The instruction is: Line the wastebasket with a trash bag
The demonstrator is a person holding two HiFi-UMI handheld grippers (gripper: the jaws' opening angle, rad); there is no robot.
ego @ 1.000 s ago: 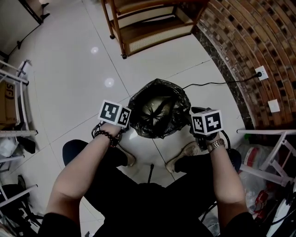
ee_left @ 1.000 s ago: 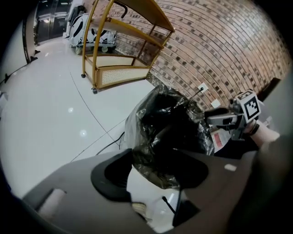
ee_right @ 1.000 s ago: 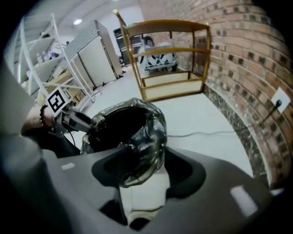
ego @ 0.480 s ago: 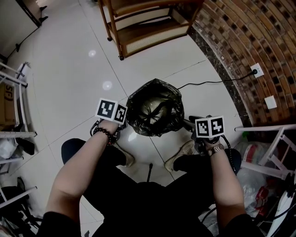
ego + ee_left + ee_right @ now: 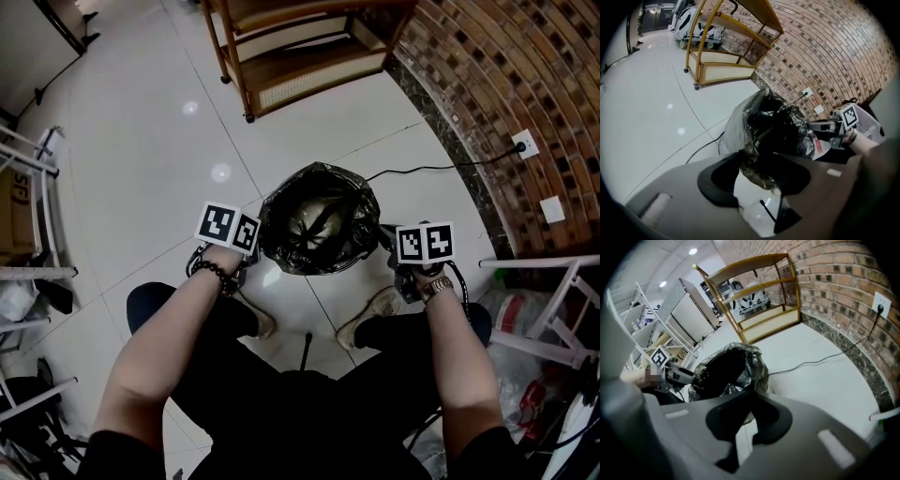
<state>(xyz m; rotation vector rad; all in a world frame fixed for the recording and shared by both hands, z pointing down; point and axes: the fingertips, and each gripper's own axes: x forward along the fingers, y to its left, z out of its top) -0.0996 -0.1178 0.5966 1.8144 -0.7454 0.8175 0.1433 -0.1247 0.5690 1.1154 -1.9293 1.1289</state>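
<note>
L claw (image 5: 760,180) sat at 9 o'clock of the trash bag (image 5: 319,220). Its jaws were half-narrowed & had just been closing, w/ a crumpled fold of black film caught between them. Bag stood mid-floor (image 5: 141,141), mouth open, top turned out & down over the rim. The wastebasket itself was hidden under the film. A wooden shelf (image 5: 300,47) stood well apart at 12 o'clock, and a cable (image 5: 441,169) ran off at 2 o'clock. R claw (image 5: 746,416) was at 3 o'clock of the bag, jaws fully together, w/ the thin film edge apparently nipped at the tips.

Step in hand, imo: seating the bag's cuff evenly round the rim. To do it well:
- Keep both pinches on the outer cuff only, not the inner wall.
- Pull down & slightly outward, both sides together, so the film doesn't ride up on one side.
- Film looked thin, so use a steady tug w/ no jerk, or it could tear or slip out.
- Then regrip at 12 & 6 o'clock, where slack prob. sat.
</note>
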